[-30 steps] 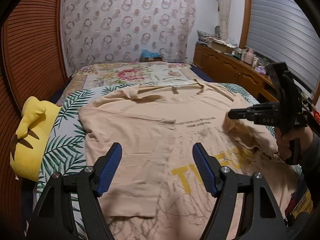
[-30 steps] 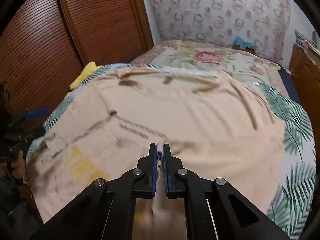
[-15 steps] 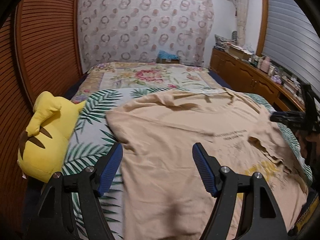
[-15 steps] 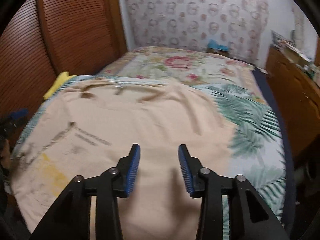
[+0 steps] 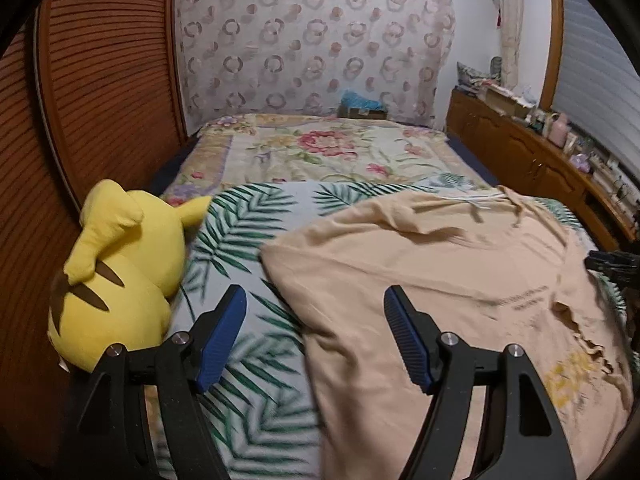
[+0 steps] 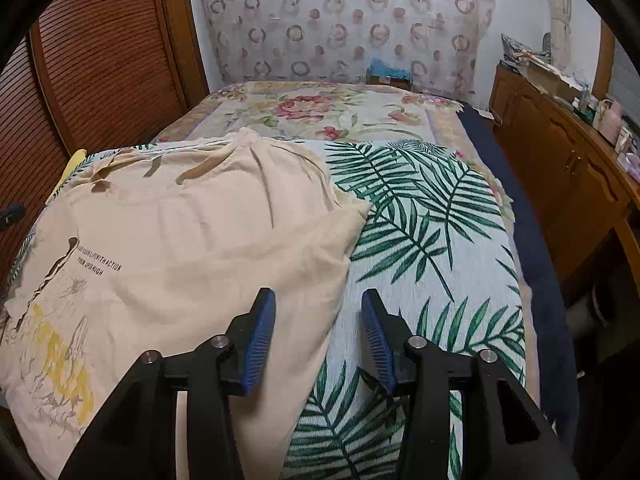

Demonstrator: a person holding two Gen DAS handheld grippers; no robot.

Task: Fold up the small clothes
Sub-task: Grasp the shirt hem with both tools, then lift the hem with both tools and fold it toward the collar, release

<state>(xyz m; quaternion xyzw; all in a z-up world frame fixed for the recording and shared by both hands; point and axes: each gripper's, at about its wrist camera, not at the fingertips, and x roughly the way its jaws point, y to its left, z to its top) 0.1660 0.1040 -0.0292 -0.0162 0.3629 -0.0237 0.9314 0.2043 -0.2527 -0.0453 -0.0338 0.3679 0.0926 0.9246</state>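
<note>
A peach T-shirt (image 5: 432, 288) with black lettering and a yellow print lies on the palm-leaf bedspread (image 5: 248, 232), both sides folded inward. It also shows in the right wrist view (image 6: 192, 248). My left gripper (image 5: 314, 340) is open and empty above the shirt's left folded edge. My right gripper (image 6: 318, 340) is open and empty above the shirt's right folded edge. The tip of the right gripper shows at the far right of the left wrist view (image 5: 612, 266).
A yellow plush toy (image 5: 116, 276) lies at the bed's left edge by the wooden slatted doors (image 5: 108, 80). A floral quilt (image 6: 328, 112) covers the far half of the bed. A wooden dresser (image 6: 568, 168) with clutter runs along the right.
My right gripper opened, let go of the shirt's fold and swung right to the shirt's right edge. My left gripper moved left to the shirt's left edge, still open.
</note>
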